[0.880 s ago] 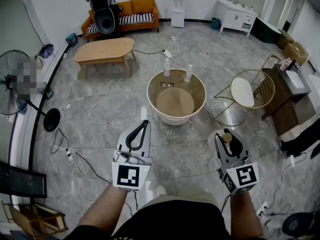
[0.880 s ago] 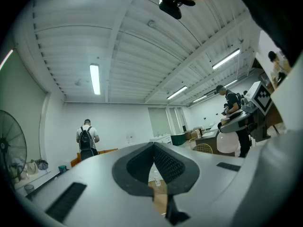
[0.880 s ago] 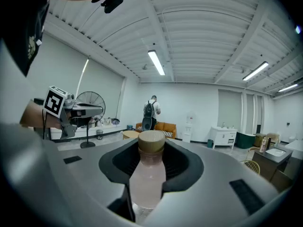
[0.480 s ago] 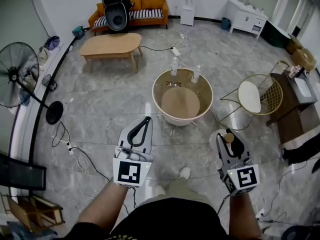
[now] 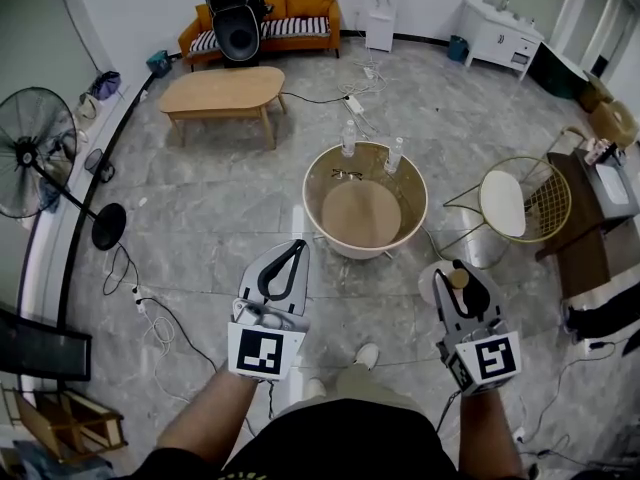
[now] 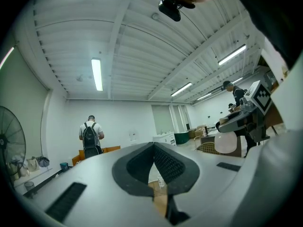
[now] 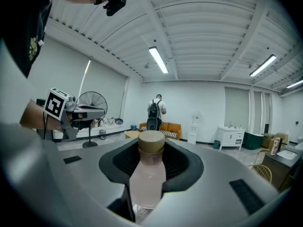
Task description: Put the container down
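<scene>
1. The right gripper [image 5: 463, 286] was pinching the container [image 7: 148, 174], a pale bottle with a tan cap, between its dark pads. The bottle stood upright with its cap poking up past the jaws.
2. The left gripper [image 5: 283, 273] had its jaws pressed together with nothing between them. It was just held out on the left, well apart from the bottle.
3. From the head view, the container was up in the air over the bare floor. It sat on the near-right side of the round table [image 5: 310, 183], close to the table but not over the top.
4. My read is that this was the carry-in part of the job. Nothing had been set down, and the grip looked fully on.
5. The table looked like the obvious landing spot. The next move would probably be to swing the right gripper farther out and a bit left, until the bottle was above the glass top.
6. The two bottles [image 5: 348, 138] and the pair of glasses [image 5: 347, 174] sat along the far edge, so the near half looked like the free patch to aim for.
7. After that I'd lower it upright until the base rests on the top, and only then spread the jaws and back off without clipping the cap.
</scene>
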Tool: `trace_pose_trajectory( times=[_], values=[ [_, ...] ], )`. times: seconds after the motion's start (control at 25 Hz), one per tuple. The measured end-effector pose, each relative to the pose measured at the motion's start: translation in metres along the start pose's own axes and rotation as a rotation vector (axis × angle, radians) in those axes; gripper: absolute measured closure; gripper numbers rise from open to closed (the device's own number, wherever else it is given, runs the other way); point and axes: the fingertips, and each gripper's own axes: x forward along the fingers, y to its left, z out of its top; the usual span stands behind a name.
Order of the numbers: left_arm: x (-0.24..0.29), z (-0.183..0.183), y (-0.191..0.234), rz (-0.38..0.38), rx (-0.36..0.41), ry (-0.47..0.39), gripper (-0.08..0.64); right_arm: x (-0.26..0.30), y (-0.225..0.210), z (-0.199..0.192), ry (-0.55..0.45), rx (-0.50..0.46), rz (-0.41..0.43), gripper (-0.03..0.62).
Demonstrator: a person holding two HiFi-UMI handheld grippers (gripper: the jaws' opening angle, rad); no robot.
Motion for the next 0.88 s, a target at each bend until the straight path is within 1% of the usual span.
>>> trace_pose_trajectory(
  times=[0.08,0.24,0.48,0.72,0.88],
  values=[
    [0.006,-0.003,0.000,0.005,-0.006,0.008,0.545,0.006,-0.005,0.003,-0.007,0.001,0.002,0.448],
    [0.020,-0.007,0.002,0.020,-0.014,0.019,0.545,0.018,-0.022,-0.005,-0.034,-0.009,0.022,0.448],
    [0.047,-0.014,0.004,0.026,-0.011,0.039,0.545,0.040,-0.039,-0.004,-0.032,-0.006,0.042,0.448],
    [0.081,-0.017,-0.001,0.032,-0.034,0.042,0.545,0.057,-0.069,-0.009,-0.029,0.000,0.044,0.448],
    [0.102,-0.013,-0.009,0.035,-0.033,0.035,0.545,0.066,-0.088,-0.010,-0.035,0.001,0.058,0.448]
  ],
)
